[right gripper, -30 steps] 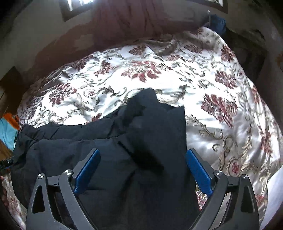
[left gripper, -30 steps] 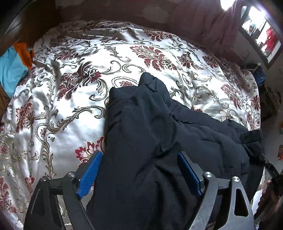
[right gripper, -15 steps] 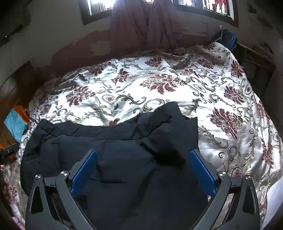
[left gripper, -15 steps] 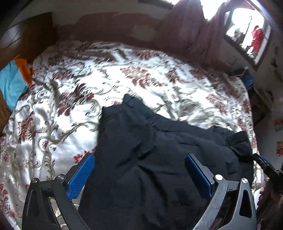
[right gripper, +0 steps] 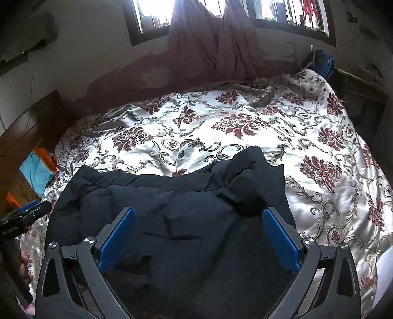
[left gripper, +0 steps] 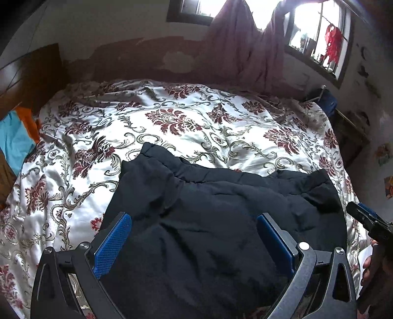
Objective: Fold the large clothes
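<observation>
Both tools, left tool [left gripper: 194, 241] and right tool [right gripper: 199, 236], gape wide over dark garment [left gripper: 221, 220]; lettering illegible.

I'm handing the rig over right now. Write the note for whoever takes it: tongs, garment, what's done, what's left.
Left tongs: open, jaws just widened, nothing gripped; the dark garment lies below them.
Right tongs: open, jaws just widened, nothing gripped.
Garment: dark, padded, lying bunched on the floral bedspread near the front edge, one part sticking up toward the window.
Done: at least one rough fold, it appears; garment released.
Left: smooth it, fold further, square the edges.
</observation>
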`<state>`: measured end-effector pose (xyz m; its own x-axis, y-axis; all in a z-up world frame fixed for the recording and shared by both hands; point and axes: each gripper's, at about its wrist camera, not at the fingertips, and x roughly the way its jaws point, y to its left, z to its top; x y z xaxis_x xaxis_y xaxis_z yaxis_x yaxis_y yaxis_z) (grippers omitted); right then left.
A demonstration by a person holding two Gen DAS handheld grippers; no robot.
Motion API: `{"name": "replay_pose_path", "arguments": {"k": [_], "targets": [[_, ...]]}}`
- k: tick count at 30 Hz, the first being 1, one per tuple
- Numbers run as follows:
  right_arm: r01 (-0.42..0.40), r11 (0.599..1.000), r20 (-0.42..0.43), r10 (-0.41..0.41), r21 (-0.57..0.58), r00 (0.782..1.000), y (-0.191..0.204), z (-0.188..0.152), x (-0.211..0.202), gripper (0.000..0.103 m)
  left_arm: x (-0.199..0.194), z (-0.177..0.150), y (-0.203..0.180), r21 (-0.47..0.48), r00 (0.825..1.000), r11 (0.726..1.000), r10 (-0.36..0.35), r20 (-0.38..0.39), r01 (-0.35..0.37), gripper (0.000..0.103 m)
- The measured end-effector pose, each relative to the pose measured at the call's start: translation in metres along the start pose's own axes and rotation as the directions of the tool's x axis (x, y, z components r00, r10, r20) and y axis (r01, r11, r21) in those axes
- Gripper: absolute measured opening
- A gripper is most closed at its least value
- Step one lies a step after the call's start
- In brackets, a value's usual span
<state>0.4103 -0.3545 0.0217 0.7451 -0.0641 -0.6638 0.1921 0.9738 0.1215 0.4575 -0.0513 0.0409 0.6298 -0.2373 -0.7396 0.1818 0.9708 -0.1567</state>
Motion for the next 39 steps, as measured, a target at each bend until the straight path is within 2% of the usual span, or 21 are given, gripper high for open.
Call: {"name": "replay_pose_path", "arguments": {"k": [10, 19, 31, 39], "targets": [[0.021, 1.0, 0.073, -0.022, 0.019, 0.997, 0.017, -0.018, -0.044, 0.101, -0.032, -0.014, -0.012, 0.054, 0.998, 0.998, -0.034, 0.047, 0.032, 0.103], [0.043, 0.998, 0.139, -0.048, 0.039, 0.989, 0.039, -0.039, -0.1, 0.101, -0.074, -0.03, -0.01, 0.092, 0.994, 0.994, -0.063, 0.094, 0.054, 0.103], [0.066, 0.996, 0.165, -0.075, 0.059, 0.984, 0.05, -0.065, -0.162, 0.101, -0.131, -0.055, -0.024, 0.15, 0.99, 0.987, -0.079, 0.117, 0.061, 0.103], [0.087, 0.996, 0.183, -0.091, 0.034, 0.979, 0.052, -0.08, -0.178, 0.101, -0.15, -0.071, -0.028, 0.151, 0.986, 0.986, -0.092, 0.14, 0.071, 0.103]]}}
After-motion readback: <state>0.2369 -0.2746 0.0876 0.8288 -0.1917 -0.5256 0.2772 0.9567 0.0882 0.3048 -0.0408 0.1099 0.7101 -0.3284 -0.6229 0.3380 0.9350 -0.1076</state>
